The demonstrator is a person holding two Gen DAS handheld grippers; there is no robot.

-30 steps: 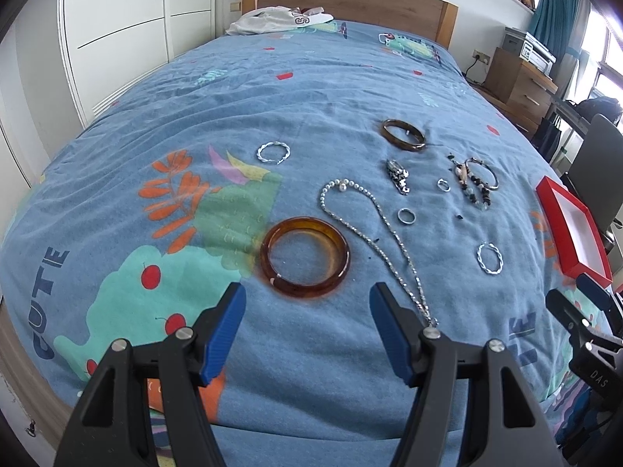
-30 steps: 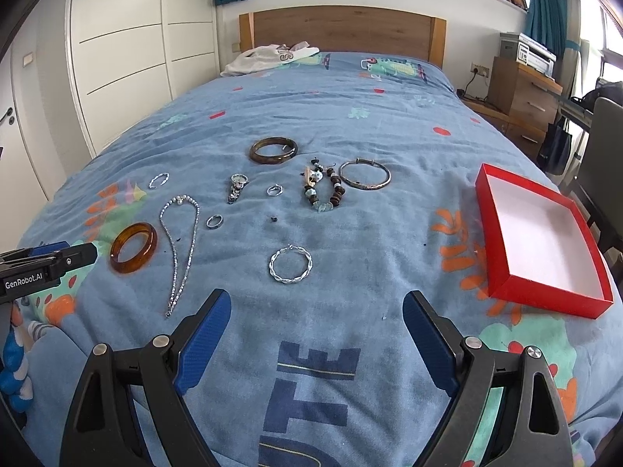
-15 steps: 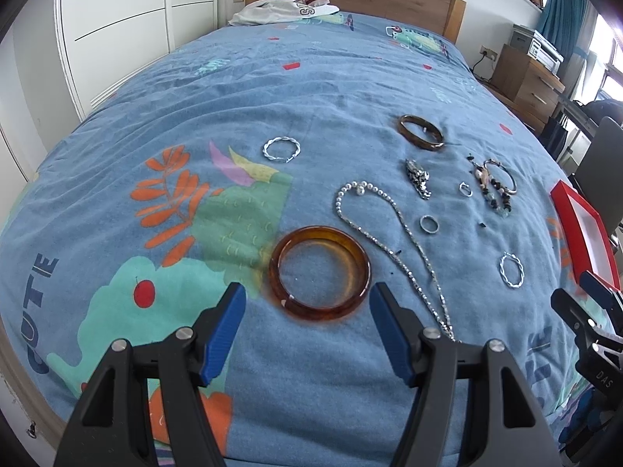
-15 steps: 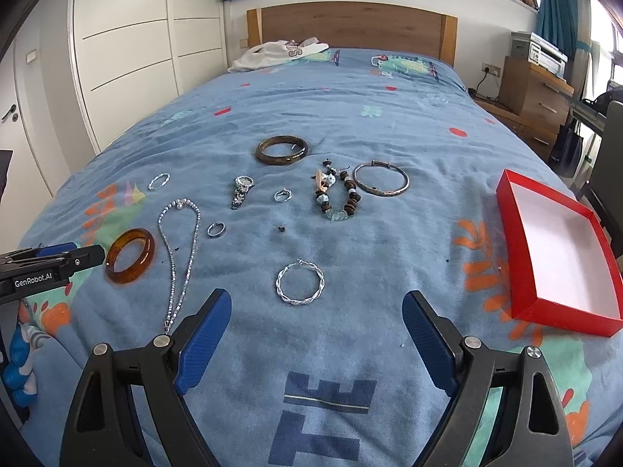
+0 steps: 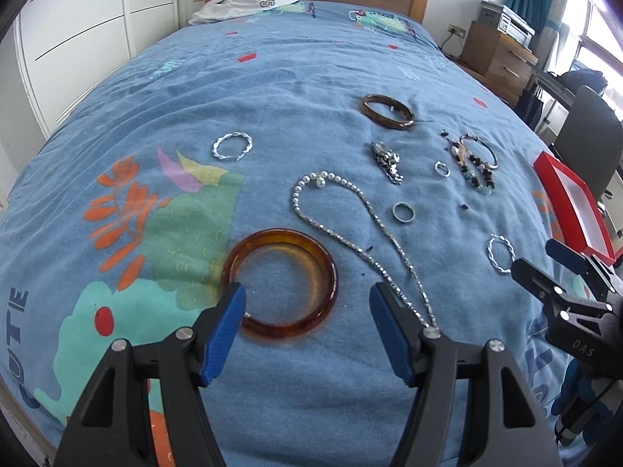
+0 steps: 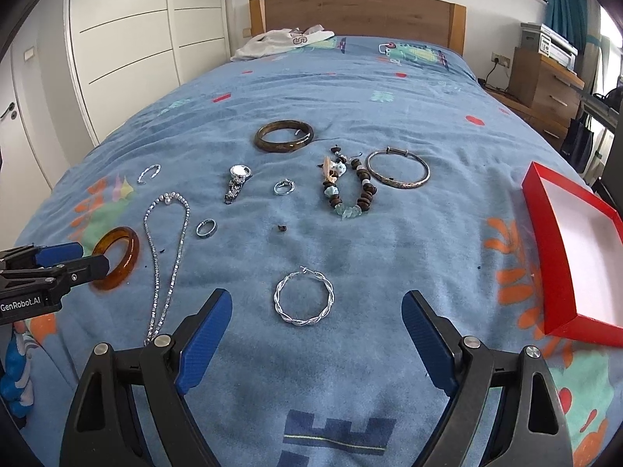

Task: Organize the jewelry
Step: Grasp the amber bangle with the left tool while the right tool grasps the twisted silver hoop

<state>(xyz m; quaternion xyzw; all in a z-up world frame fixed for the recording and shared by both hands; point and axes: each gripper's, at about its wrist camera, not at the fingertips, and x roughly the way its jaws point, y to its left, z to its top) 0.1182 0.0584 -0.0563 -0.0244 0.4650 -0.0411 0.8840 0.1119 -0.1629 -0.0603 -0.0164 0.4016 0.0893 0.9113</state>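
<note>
Jewelry lies spread on a blue bedspread. An amber bangle point(image 5: 281, 283) lies just ahead of my open left gripper point(image 5: 307, 303); the left fingertip point(image 5: 233, 299) overlaps its near-left rim. It also shows in the right wrist view point(image 6: 118, 257). A pearl-and-silver necklace point(image 5: 350, 229) lies right of it. My right gripper point(image 6: 315, 311) is open and empty, just short of a twisted silver hoop point(image 6: 304, 297). An open red box point(image 6: 576, 249) with a white inside stands at the right. A dark brown bangle point(image 6: 284, 136), a watch point(image 6: 237, 181), rings and a beaded bracelet point(image 6: 348, 190) lie farther back.
A silver bangle point(image 6: 399, 167) and a small twisted hoop point(image 5: 232, 146) lie on the bed. White clothing point(image 6: 284, 41) lies by the wooden headboard. A wooden dresser point(image 6: 545, 78) and a dark chair point(image 5: 588, 136) stand right of the bed; white wardrobes stand on the left.
My left gripper has moved forward up to the amber bangle, its left finger now at the rim. My right gripper has edged forward toward the twisted silver hoop. Both stayed open.
</note>
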